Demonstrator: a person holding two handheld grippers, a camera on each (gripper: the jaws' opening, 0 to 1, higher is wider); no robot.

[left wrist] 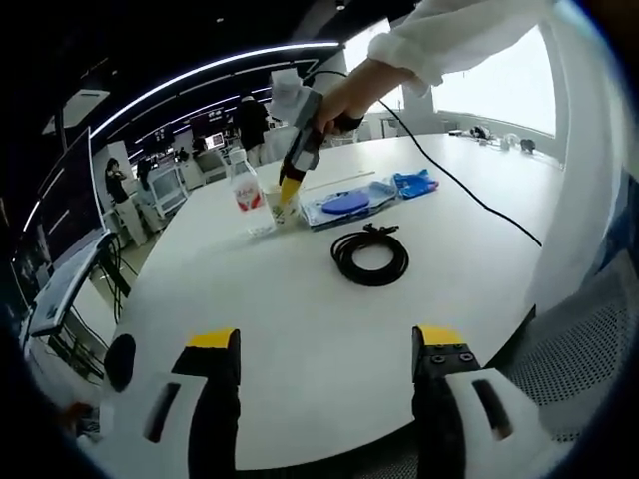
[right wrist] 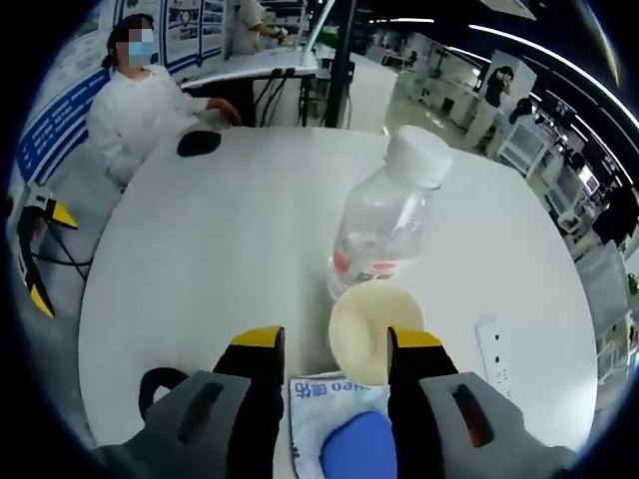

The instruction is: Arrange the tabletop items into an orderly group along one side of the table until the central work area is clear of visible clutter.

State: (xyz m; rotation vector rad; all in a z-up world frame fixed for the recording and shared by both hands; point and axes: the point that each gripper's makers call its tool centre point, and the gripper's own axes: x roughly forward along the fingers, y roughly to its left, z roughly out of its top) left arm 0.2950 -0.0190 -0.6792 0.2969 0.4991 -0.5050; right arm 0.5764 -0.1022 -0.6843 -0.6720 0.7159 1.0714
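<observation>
Bright windows (left wrist: 499,85), ceiling light strips (left wrist: 200,75), office desks (right wrist: 262,66) behind.

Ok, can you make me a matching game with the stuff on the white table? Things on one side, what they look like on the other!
Things:
1. water bottle
2. cable
3. paper cup
4. pouch

Looks:
A. black, coiled in a ring
B. cream, open on top
C. clear, with a white cap
D. see-through, lying flat with something blue inside

Pairs: 1-C, 2-A, 3-B, 4-D
</observation>
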